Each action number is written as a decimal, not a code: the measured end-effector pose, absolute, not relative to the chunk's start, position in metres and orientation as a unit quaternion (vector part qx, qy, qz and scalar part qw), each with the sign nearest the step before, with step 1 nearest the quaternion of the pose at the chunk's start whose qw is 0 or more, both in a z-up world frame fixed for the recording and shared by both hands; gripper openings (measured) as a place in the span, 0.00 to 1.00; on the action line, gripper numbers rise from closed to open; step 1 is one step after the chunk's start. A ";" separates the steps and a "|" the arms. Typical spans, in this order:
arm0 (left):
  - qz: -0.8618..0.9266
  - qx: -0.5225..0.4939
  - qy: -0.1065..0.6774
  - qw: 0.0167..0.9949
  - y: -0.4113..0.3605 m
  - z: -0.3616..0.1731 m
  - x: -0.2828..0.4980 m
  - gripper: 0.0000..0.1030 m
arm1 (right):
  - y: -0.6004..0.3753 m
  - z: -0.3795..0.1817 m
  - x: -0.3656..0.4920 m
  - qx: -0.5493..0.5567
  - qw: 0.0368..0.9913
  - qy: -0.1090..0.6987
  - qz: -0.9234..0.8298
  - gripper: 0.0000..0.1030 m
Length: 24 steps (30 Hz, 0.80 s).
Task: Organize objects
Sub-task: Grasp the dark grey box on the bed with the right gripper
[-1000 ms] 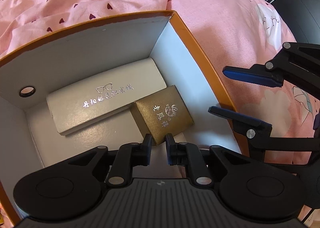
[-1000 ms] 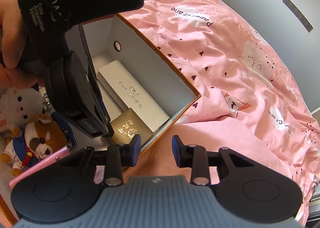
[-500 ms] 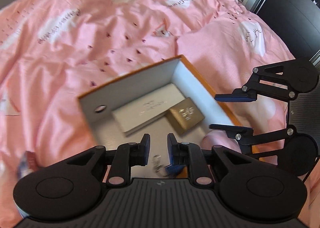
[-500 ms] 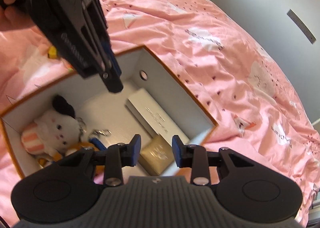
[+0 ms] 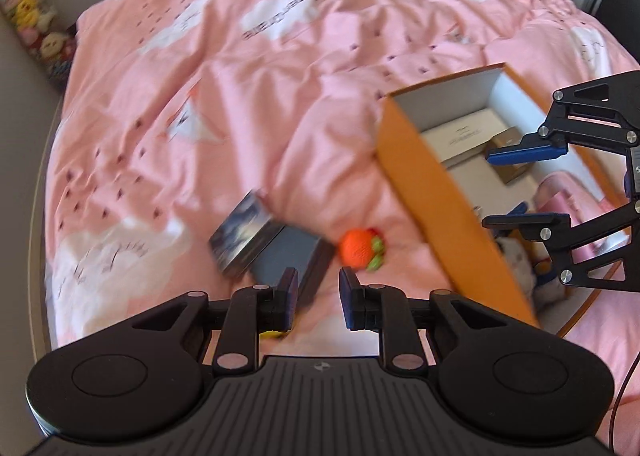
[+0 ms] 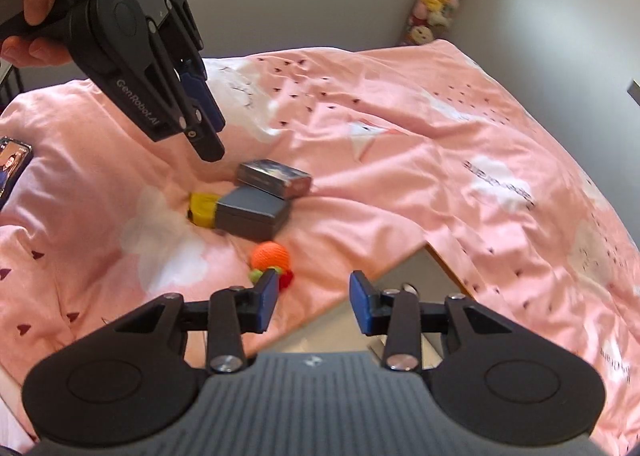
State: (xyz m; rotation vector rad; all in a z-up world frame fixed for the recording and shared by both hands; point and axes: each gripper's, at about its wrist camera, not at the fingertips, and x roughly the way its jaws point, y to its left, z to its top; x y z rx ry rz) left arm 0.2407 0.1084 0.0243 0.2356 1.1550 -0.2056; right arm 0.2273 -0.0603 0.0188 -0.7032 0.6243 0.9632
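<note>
Peeking beside grey case (image 6: 253, 212), yellow item (image 6: 203, 209); both grippers apart, empty.

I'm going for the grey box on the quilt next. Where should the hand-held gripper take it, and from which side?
Probably from above, across the short sides of the grey box, near its middle. It lies flat with its lid up. The yellow item touches one end and the printed box leans by its far edge, so those sides look crowded. The left hand-held gripper is empty, its jaws having just been opening.
</note>
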 end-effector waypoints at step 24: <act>-0.094 0.122 0.562 0.812 0.188 -0.059 0.238 0.30 | 0.078 -0.093 0.225 -0.542 0.642 0.239 0.488 0.56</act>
